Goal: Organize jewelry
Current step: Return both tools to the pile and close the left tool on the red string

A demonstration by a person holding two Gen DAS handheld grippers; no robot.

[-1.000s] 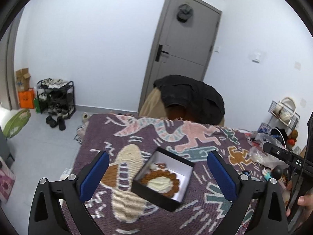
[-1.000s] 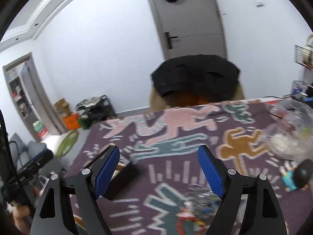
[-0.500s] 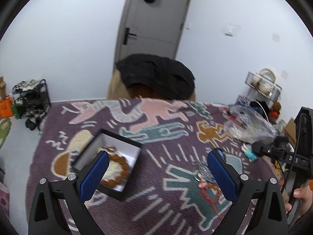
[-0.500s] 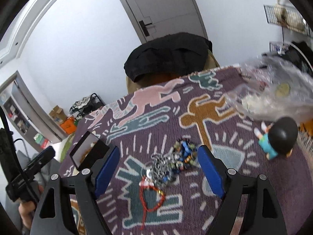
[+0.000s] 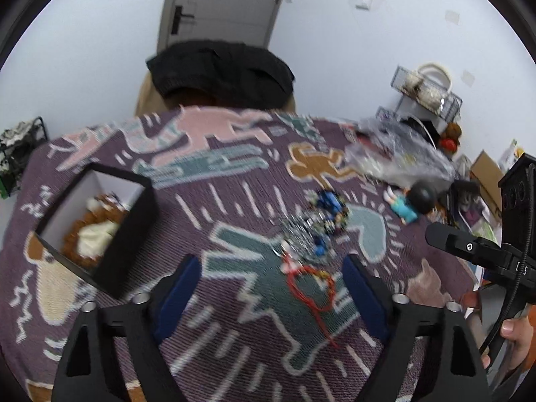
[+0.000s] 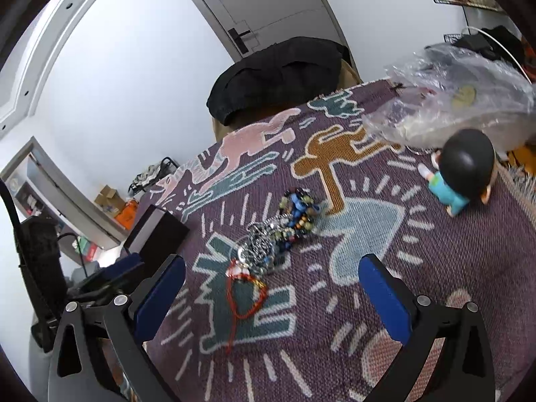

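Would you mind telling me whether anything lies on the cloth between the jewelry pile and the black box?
Nothing visible does. Only bare patterned cloth lies between the jewelry pile and the black box, which sits open-topped to the pile's left in the left wrist view.

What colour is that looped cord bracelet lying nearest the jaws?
Red; the looped cord bracelet shows best in the right wrist view.

Light: bright, even and soft; source not visible.
Shadows: faint.
Glare: sheen on the clear plastic bag [image 6: 469,100].
Blur: left wrist view smeared, the jewelry pile [image 5: 315,231] and black box [image 5: 127,234] soft; right wrist view sharper.
Distortion: strong fisheye bend, the door [image 6: 268,10] curves, black vignette at corners.
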